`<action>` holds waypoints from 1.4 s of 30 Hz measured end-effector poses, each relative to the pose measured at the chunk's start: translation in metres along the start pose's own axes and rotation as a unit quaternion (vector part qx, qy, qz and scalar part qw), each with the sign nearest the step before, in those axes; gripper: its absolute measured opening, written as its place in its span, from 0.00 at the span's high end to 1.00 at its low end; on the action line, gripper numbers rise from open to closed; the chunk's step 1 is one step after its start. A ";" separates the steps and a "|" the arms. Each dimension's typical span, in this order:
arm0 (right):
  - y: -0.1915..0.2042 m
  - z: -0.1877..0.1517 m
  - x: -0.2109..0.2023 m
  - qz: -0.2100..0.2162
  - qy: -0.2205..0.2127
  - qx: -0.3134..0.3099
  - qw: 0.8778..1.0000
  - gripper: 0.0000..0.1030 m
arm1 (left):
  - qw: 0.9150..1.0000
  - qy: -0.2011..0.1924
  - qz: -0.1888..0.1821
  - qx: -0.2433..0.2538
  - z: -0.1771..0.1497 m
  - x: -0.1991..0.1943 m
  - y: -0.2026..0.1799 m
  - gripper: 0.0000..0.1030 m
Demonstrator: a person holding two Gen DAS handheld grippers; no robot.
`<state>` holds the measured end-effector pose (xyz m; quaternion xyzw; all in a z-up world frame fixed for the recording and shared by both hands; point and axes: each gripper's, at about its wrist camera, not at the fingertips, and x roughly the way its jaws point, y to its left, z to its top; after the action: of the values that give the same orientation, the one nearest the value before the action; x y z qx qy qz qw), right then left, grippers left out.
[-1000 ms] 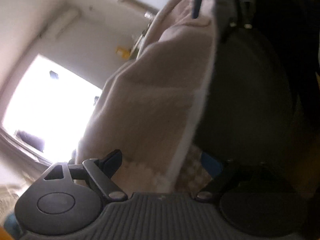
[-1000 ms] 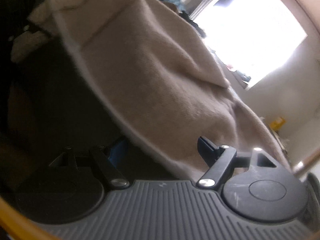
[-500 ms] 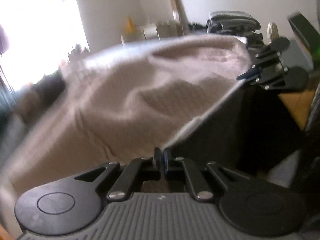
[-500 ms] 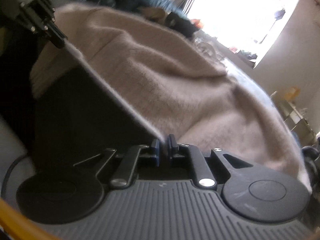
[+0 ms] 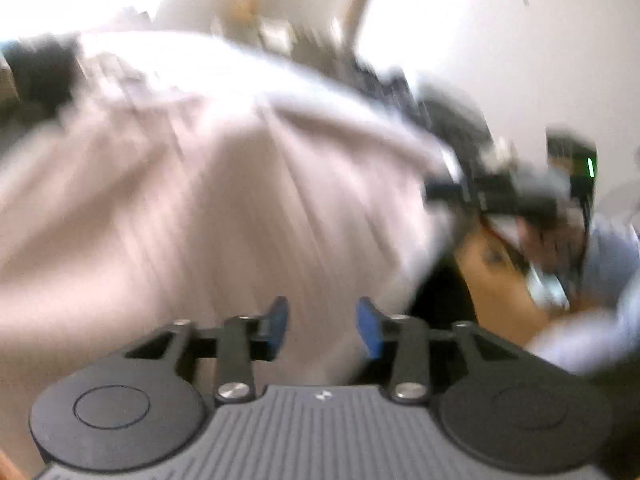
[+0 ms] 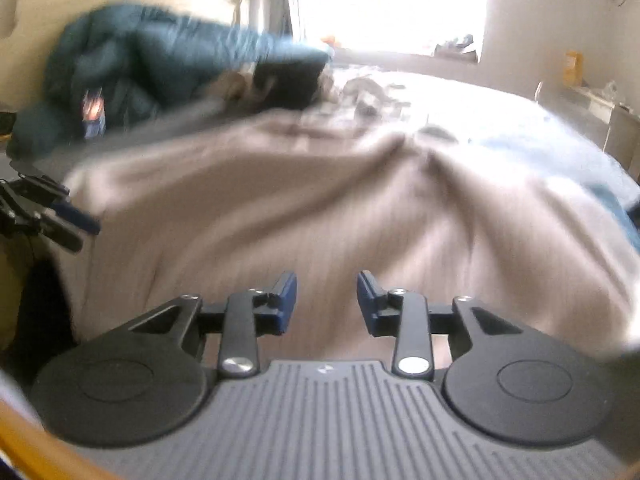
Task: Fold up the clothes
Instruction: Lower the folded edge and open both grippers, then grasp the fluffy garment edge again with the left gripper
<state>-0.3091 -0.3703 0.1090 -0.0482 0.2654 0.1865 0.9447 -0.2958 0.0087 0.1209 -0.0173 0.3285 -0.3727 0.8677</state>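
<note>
Nearest, left gripper [image 5: 322, 326] with jaws spread and empty, right gripper [image 6: 326, 300] likewise parted, beige garment [image 6: 304, 216] spread flat just ahead on the bed [image 6: 500, 120], teal jacket [image 6: 132, 60] heaped beyond, bright window [image 6: 392, 4] farthest.

We see heavy motion blur across the left wrist view: the beige cloth [image 5: 208, 200] smears into streaks, and the shelf clutter behind dissolves. Only the left gripper [image 5: 322, 326] stays crisp. Top left burns out to white glare. On the right wrist view, daylight floods from the window [image 6: 392, 4], bleaching the bed [image 6: 500, 120] beyond; the blue jacket [image 6: 140, 60] blurs softly. Fisheye bending curves both frames' edges, corners falling dark.
</note>
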 end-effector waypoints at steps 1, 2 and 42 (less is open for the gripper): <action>0.003 0.013 0.017 0.002 -0.010 -0.008 1.000 0.60 | 1.000 -0.025 0.017 -0.004 0.020 0.001 0.012 0.51; 0.008 0.026 0.034 0.003 -0.021 -0.021 1.000 0.58 | 0.999 -0.039 0.034 0.001 0.035 0.009 0.025 0.51; -0.211 0.152 0.271 -0.177 0.187 0.019 0.966 0.11 | 0.971 0.040 0.196 -0.128 0.131 0.137 0.307 0.09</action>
<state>0.0582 -0.4483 0.0968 -0.1101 0.4278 -0.0010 0.8972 0.0448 0.1116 0.0629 -0.0488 0.4045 -0.1502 0.9008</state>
